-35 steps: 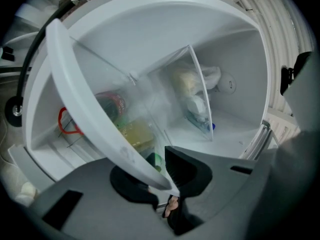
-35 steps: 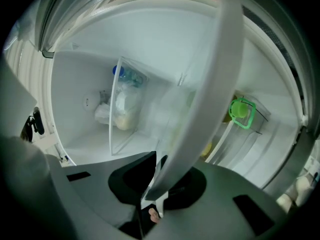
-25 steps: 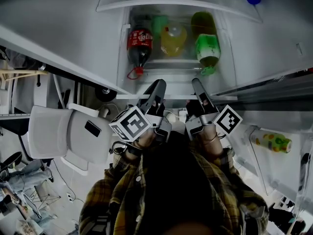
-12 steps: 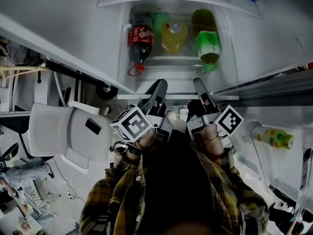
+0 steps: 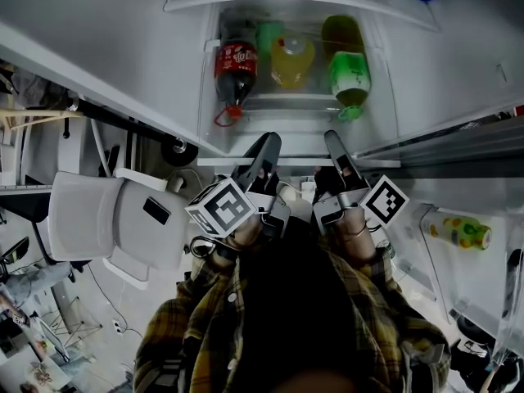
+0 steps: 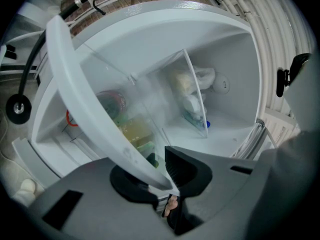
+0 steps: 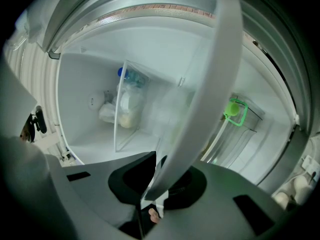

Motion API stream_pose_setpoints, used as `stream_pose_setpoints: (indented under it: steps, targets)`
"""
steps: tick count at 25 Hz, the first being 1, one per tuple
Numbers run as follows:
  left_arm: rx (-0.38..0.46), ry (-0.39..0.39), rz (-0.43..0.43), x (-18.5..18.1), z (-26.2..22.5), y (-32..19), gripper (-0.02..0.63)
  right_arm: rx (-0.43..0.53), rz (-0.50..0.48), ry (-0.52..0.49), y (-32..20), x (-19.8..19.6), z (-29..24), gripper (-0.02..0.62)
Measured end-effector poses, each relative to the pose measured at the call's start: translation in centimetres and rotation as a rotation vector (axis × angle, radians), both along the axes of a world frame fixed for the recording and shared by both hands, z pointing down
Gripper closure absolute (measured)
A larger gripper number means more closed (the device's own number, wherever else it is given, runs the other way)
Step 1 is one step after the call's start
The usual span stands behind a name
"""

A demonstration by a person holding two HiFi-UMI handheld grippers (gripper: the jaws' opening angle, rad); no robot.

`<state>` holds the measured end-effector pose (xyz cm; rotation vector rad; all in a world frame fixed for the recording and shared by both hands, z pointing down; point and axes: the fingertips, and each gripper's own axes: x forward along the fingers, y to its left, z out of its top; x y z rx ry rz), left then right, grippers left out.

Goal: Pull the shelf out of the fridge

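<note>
Left gripper and right gripper are both clamped on the near rim of the shelf, side by side. The shelf sits in the open fridge, with bottles lying at the far end.

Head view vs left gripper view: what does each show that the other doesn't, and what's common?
Head view only: right gripper, white plastic chair, yellow plaid shirt. Left gripper view only: the close-up of the left gripper with its jaws pressed on the clear fridge shelf with a white front rim; bagged food behind a clear panel. Both: left gripper, that shelf, red-labelled cola bottle.
</note>
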<state>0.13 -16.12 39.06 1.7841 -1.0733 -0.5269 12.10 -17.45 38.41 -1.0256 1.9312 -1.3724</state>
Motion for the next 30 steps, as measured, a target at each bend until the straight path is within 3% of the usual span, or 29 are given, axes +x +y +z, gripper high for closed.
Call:
stream_pose_setpoints:
  steps: [30]
  targets:
    - [-0.01,0.011,0.0,-0.01,0.18,-0.02,0.537,-0.02,0.001,-0.011,-0.02,0.0,0.24,0.545]
